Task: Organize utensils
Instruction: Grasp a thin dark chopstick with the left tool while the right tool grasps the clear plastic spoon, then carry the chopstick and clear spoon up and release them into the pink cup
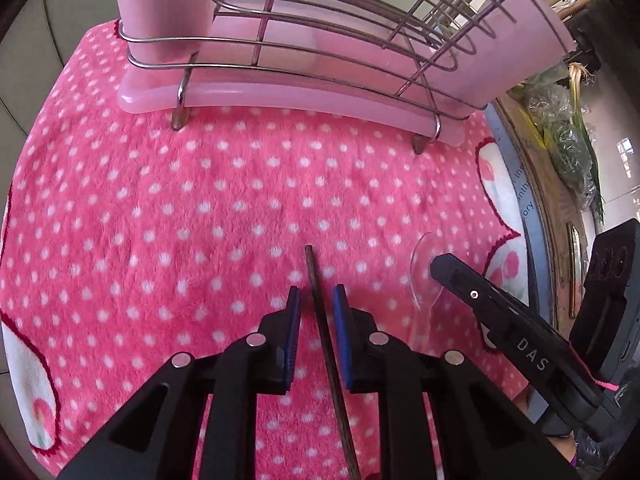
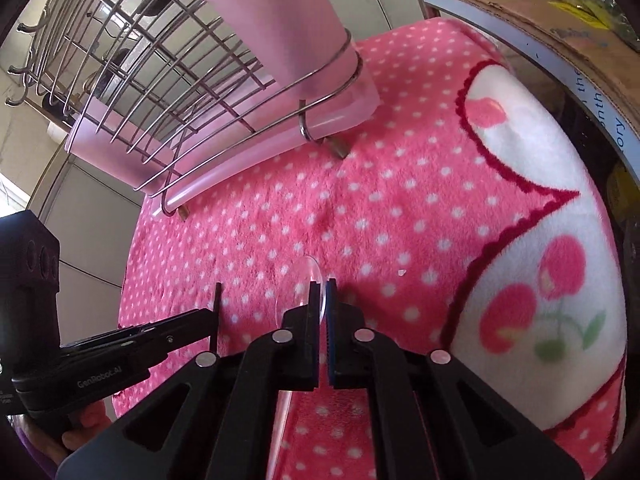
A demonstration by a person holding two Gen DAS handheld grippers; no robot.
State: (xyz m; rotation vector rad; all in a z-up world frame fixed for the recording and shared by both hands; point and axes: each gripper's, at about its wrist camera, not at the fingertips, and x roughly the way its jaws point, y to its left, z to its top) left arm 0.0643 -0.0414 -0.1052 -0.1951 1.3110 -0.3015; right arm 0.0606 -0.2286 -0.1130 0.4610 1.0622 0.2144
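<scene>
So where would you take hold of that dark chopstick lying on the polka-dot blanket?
Grip the chopstick on its thin shaft, a little behind the far tip, coming down from above with a finger on each side. It lies flat on the blanket, lengthwise between the fingers of the left tool, which already straddle it with gaps either side, so closing there should catch it.

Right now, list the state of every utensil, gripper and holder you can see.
Left gripper: jaws open, straddling the chopstick, not touching it.
Chopstick: lying flat on the blanket.
Right gripper: jaws shut on the clear plastic spoon.
Wire utensil rack: upright on the polka-dot blanket; contents cannot be made out.
</scene>
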